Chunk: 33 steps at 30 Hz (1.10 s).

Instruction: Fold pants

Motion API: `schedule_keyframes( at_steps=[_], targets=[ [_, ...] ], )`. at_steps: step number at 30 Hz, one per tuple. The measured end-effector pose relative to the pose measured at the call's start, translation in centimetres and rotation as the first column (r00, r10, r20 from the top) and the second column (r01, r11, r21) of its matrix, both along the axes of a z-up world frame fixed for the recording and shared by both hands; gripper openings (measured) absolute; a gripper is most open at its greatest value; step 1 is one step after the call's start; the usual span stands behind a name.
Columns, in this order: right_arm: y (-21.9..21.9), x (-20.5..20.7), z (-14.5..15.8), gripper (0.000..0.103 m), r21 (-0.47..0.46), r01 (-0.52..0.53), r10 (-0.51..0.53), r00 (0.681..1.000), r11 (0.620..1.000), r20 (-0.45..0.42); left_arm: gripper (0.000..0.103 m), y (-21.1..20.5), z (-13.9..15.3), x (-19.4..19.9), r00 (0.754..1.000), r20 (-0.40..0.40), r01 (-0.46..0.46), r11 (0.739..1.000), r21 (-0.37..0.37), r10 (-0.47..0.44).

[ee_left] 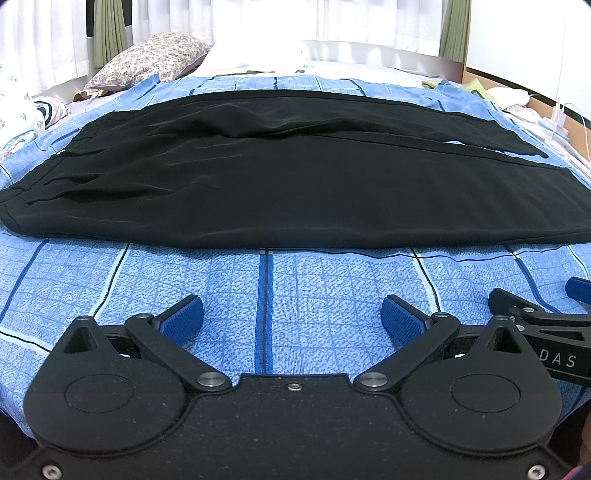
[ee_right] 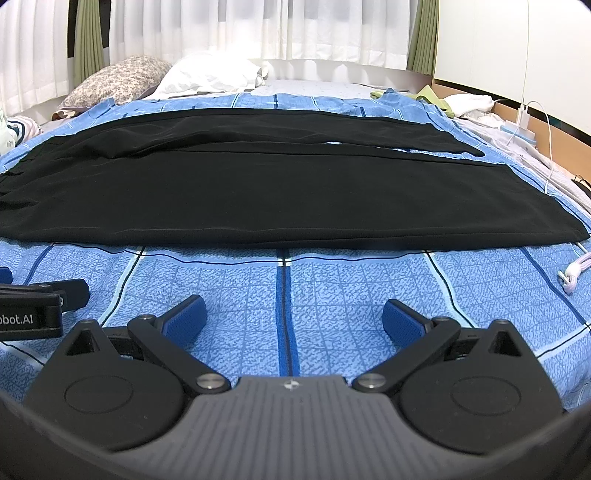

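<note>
A blue bedspread [ee_left: 295,295], woven in a grid of small squares with darker stripes, covers the bed. One pair of black pants [ee_left: 277,184] lies flat across its middle, smooth and slightly glossy, waist to the left, two legs side by side running right, with soft wrinkles near the waist. Behind it sit two pillows, one floral [ee_left: 147,61], one white [ee_right: 210,75], before sheer white curtains [ee_right: 258,29]. A white charger cable [ee_right: 535,122] trails at the right. The left gripper [ee_left: 291,314] and right gripper [ee_right: 293,314] hover over bare bedspread near the pants' front edge, each spread wide with ribbed blue pads [ee_left: 183,317], holding nothing.
</note>
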State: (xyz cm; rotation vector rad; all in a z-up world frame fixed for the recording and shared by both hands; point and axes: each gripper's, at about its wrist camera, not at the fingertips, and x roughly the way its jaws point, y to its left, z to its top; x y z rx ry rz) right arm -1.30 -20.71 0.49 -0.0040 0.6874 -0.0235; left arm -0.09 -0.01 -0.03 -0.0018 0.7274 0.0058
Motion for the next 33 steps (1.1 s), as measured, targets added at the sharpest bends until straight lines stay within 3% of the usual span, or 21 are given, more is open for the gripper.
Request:
schedule_keyframes(
  at_steps=[33],
  targets=[
    [-0.04,0.07,-0.04,0.103,0.000,0.000,0.000,1.000,1.000,0.001,0.103,-0.01,0.02,0.01,1.000,0.001,0.000,1.000,0.002,0.000]
  ],
)
